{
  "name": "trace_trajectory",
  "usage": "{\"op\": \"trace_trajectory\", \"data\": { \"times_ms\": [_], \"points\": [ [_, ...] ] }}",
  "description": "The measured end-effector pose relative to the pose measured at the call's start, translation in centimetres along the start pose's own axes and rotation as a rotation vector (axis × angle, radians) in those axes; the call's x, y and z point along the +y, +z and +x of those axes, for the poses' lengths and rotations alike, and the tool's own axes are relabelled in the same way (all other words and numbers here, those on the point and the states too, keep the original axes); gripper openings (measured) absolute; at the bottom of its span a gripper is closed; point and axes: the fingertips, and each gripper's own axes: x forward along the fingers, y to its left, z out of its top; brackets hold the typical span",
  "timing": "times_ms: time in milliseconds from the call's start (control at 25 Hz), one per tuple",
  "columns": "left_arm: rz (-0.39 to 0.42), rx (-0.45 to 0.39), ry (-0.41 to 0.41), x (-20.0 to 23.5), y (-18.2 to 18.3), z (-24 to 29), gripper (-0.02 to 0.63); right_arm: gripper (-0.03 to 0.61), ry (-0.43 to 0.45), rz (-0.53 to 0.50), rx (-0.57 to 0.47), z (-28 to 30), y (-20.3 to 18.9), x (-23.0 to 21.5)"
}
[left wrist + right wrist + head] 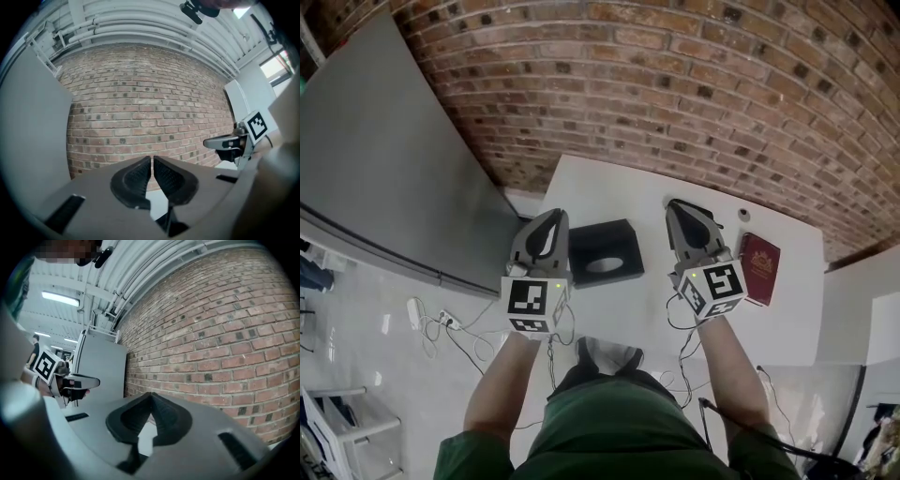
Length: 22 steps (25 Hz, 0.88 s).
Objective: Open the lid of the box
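The black box (606, 255) sits mid-table on the white table (609, 183), and its lid (621, 238) looks shut, with a pale oval on top. The left gripper (553, 216) flanks it on one side and the right gripper (680, 204) on the other, neither touching it. Both claws are clenched on nothing and aimed at the brick wall (675, 84), not the box. I judge this the very start, with the approach not yet made. Next, one gripper must dip to the lid's edge and part its jaws. A red booklet (759, 267) lies off right.
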Motion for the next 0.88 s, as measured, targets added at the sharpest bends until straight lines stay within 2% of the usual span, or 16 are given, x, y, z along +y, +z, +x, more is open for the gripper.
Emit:
{"op": "trace_trajectory", "data": {
  "times_ms": [360, 880],
  "points": [
    [-0.019, -0.073, 0.007, 0.2, 3.4, -0.9, 0.021, 0.003, -0.028, -0.020, -0.083, -1.8, 4.0, -0.3],
    [-0.027, -0.110, -0.001, 0.4, 5.1, -0.5, 0.021, 0.003, -0.034, -0.050, -0.107, -2.4, 5.6, 0.0]
  ]
}}
